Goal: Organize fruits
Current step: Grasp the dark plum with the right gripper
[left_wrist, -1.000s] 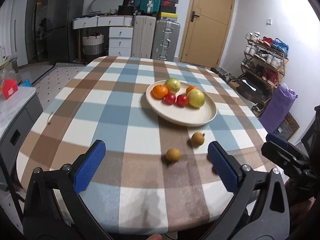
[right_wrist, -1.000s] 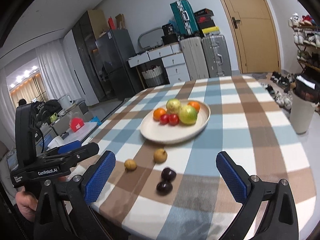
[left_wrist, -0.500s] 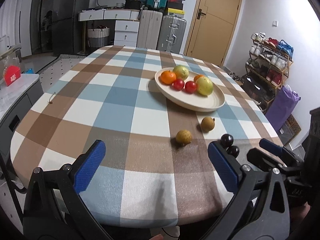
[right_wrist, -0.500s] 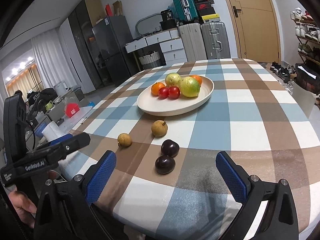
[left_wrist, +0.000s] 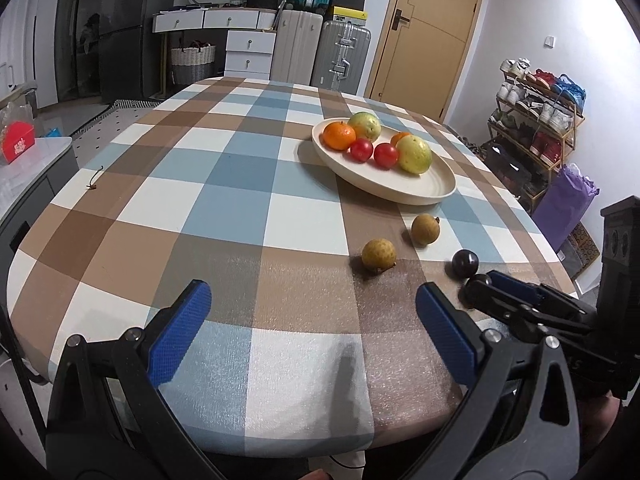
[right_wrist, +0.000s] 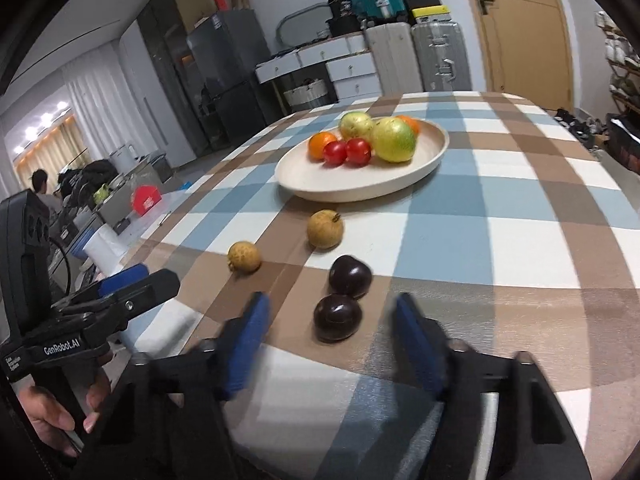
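Note:
A cream plate (left_wrist: 432,192) (right_wrist: 304,180) on the checked tablecloth holds oranges, red tomatoes and green-yellow fruits. Two brown longans (left_wrist: 379,255) (right_wrist: 244,256) lie on the cloth in front of it, the other one nearer the plate (left_wrist: 425,229) (right_wrist: 325,229). Two dark plums (right_wrist: 350,277) (right_wrist: 337,317) lie close together. My right gripper (right_wrist: 330,328) is open, its blue pads on either side of the near plum, not touching it. My left gripper (left_wrist: 312,320) is open and empty over the front of the table. The right gripper's fingers (left_wrist: 520,292) partly hide the near plum in the left wrist view.
The table's front edge is just under both grippers. Suitcases (left_wrist: 344,60), drawers and a door stand behind the table. A shoe rack (left_wrist: 536,120) and a purple bag (left_wrist: 564,204) are to the right. A counter with a red box (left_wrist: 16,146) is to the left.
Both grippers have moved forward and lower over the table. The right gripper has closed in around the near plum and its jaws have narrowed. The fruits have not moved.

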A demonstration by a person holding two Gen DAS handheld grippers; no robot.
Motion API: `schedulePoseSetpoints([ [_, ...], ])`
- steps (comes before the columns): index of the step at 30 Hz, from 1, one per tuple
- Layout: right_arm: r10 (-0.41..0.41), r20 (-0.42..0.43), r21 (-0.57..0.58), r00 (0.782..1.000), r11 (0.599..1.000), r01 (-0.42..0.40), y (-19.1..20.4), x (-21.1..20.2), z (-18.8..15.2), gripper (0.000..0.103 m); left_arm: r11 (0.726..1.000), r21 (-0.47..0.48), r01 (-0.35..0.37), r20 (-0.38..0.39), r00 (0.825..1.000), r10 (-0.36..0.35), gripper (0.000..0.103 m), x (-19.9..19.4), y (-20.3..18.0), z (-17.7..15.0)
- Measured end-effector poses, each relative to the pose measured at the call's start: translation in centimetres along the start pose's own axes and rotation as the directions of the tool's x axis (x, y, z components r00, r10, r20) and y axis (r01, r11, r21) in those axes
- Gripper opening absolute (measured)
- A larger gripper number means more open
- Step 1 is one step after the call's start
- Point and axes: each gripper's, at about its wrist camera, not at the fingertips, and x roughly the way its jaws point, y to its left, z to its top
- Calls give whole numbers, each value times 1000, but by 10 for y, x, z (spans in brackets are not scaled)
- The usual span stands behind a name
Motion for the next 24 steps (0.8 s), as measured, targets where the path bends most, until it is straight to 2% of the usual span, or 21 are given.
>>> schedulePoseSetpoints([
  [3,-26,1,-25,1000,999,26,2,3,-1,44,1000,1,1,-10,1000,-1,102,2,1,0],
  [4,-20,0,-18,1000,1000,20,2,4,-1,36,1000,3,4,-12,1000,-4,102,3,0,0],
  [7,-17,10,3,1000,1000,17,-3,3,-1,28,1000,12,-1,-11,1000,2,102,4,0,2],
  [15,48,34,22,998,999,-49,-9,-5,-2,27,1000,23,21,-25,999,-21,102,9,-3,7],
  [24,115,59,17,992,993,-116,-10,-8,-2,27,998,65,9,-54,999,-6,102,23,-15,14],
])
